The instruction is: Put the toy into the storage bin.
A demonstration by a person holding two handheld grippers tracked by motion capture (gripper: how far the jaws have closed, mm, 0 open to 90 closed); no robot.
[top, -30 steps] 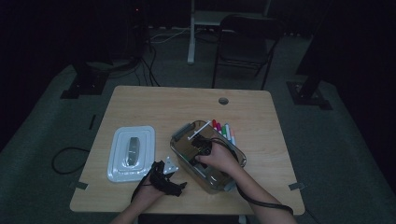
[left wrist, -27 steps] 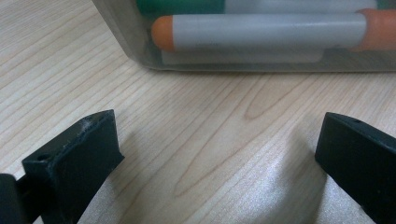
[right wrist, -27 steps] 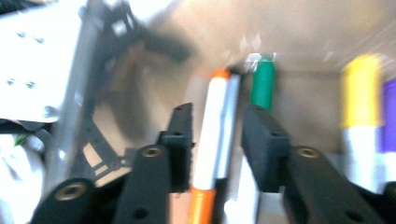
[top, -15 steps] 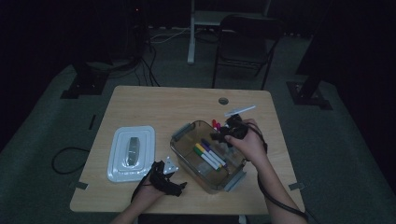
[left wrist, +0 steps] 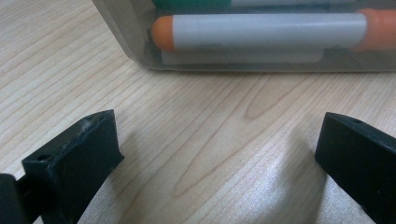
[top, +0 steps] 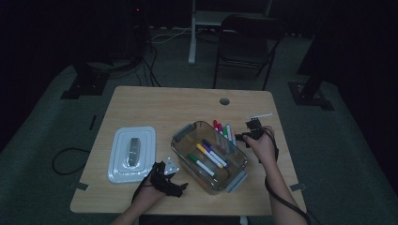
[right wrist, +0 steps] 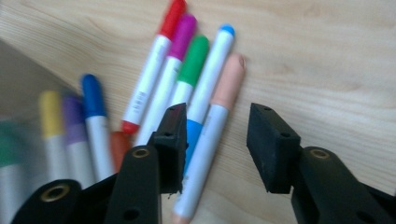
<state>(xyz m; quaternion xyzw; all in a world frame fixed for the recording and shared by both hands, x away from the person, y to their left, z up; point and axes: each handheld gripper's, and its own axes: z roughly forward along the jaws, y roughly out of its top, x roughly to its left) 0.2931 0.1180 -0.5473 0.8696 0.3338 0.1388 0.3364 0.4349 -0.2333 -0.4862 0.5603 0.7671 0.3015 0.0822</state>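
Note:
A clear plastic container (top: 209,157) in the middle of the table holds several markers (top: 210,157). More markers lie in a row on the wood (top: 223,131) just right of it: red (right wrist: 156,56), magenta, green, blue and peach (right wrist: 219,107). My right gripper (top: 240,133) (right wrist: 217,126) hovers over that row. Its jaws have just been closing, and the peach marker lies in the gap below them, untouched by the pads. My left gripper (top: 178,180) (left wrist: 219,144) rests wide open on the wood before the container's near wall, with nothing between its jaws. An orange-capped marker (left wrist: 266,30) shows through that wall.
A white lid (top: 131,152) with a grey object on it lies left of the container. The table has a round cable hole (top: 224,101) near its far edge. A dark chair (top: 244,42) stands beyond the table.
My right hand has left the container and moved right to the row of markers on the table. The left hand has stayed where it was.

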